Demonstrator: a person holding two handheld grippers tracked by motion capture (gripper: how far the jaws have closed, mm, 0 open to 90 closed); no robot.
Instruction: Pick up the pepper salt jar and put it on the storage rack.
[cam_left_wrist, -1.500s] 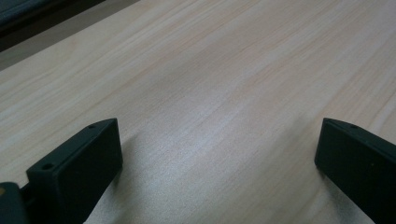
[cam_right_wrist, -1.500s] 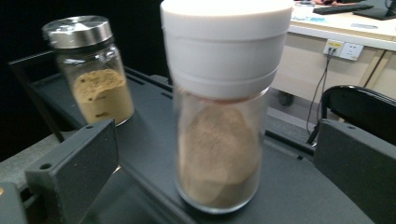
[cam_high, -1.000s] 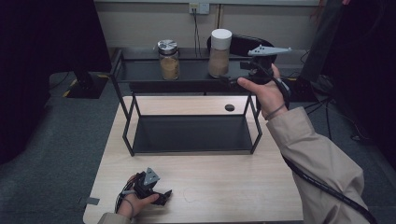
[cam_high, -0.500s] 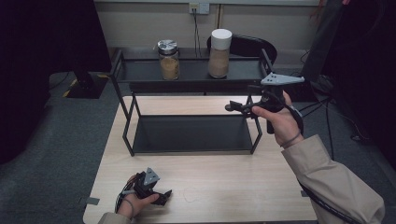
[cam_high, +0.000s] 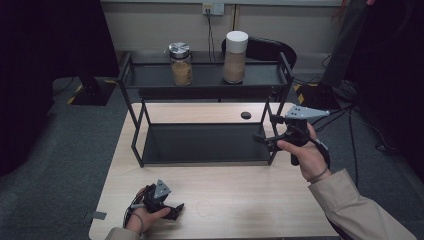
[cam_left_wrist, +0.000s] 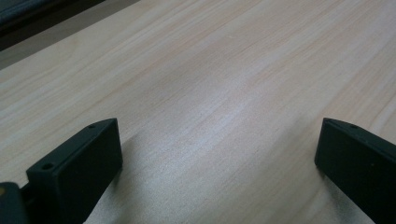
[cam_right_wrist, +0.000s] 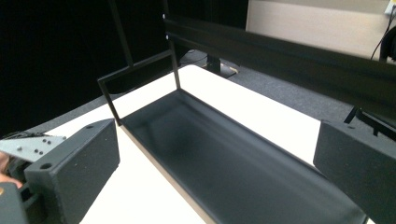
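black shelf rack (cam_high: 205, 145), pale wood-grain table (cam_high: 240, 205)

1. We wore a tan sleeve (cam_high: 365, 210).
2. Our right gripper (cam_high: 265, 141) was black, topped by a grey three-cornered plate with screw holes.
3. Our left gripper (cam_high: 172, 210) carried a matching plate, its black cables bunched behind.

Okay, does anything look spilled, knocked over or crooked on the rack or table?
Nothing stands out. Both jars stand upright with lids on the top shelf, the bottom shelf is bare, and no spill shows on the table.
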